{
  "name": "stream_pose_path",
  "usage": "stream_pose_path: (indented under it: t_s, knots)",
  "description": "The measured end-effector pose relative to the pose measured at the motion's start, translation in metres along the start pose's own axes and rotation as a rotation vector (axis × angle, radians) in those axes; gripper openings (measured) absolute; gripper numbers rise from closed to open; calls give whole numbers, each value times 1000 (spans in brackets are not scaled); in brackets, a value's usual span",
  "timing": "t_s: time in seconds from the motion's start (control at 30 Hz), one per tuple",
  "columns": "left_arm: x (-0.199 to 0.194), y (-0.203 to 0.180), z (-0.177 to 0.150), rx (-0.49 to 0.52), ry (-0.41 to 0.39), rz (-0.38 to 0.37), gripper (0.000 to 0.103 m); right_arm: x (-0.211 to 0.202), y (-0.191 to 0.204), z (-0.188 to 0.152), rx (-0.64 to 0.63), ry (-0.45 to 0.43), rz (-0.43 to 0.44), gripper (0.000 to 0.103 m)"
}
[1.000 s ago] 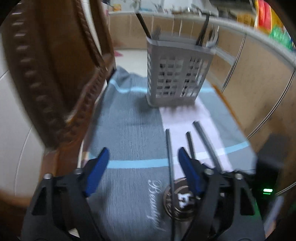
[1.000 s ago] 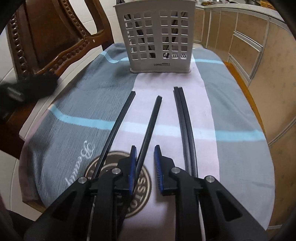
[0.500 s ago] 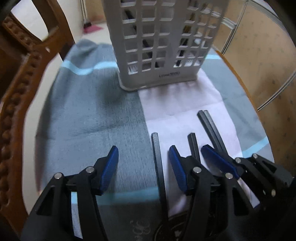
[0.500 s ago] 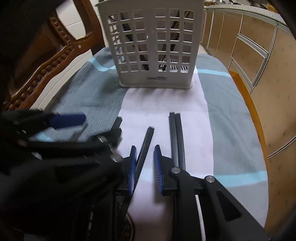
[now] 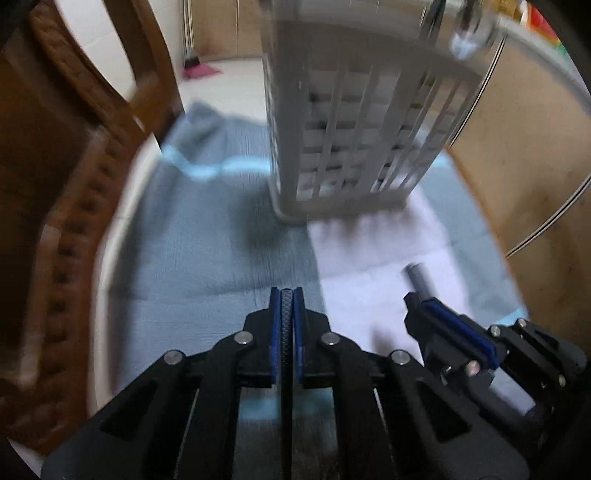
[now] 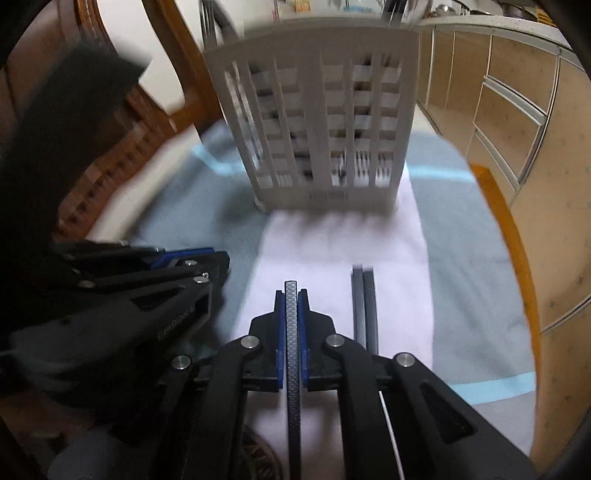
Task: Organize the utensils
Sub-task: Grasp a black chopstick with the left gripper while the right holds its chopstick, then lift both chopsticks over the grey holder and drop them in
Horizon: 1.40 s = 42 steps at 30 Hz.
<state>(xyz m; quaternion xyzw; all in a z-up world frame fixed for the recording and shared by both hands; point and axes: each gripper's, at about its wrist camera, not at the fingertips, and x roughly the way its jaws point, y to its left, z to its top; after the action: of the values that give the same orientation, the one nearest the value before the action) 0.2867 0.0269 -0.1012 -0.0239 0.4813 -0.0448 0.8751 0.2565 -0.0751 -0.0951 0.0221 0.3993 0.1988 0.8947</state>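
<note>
Both grippers have clamped since 0.5 s ago: left gripper (image 5: 286, 295) now pinches one black chopstick (image 5: 286, 332), right gripper (image 6: 291, 295) pinches another (image 6: 291, 362), w/ both sticks lifted. Caddy (image 6: 317, 122) stands upright on towel (image 6: 461, 295), ahead of both. Two more chopsticks (image 6: 365, 306) lie side by side on towel in front of caddy, just right of right gripper.

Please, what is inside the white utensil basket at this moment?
Through the grid of the white utensil basket only dark blurred shapes show. Handles stick out over its rim, too blurred to name. How many utensils it holds stays hidden.
</note>
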Motion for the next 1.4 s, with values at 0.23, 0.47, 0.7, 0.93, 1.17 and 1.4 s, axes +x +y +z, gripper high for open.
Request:
stream_pose_path:
  t_s: [0.23, 0.47, 0.7, 0.93, 1.17, 1.4]
  knots:
    - [-135, -5, -15, 18, -268, -55, 7, -95, -7, 8, 28, -184, 108, 7]
    - [-227, -28, -42, 45, -509, -58, 7, -193, 0, 1, -4, -389, 144, 7]
    - [-260, -35, -58, 14, -616, -59, 7, -251, 6, 1, -44, -547, 102, 7]
    - [-250, -47, -59, 36, -576, -56, 7, -238, 3, 0, -36, -501, 85, 7]
    - [-242, -41, -55, 25, -560, -52, 7, -238, 6, -2, -45, -492, 77, 7]
    - [-261, -31, -25, -10, -606, -64, 7, -241, 4, 24, -42, -485, 68, 7]
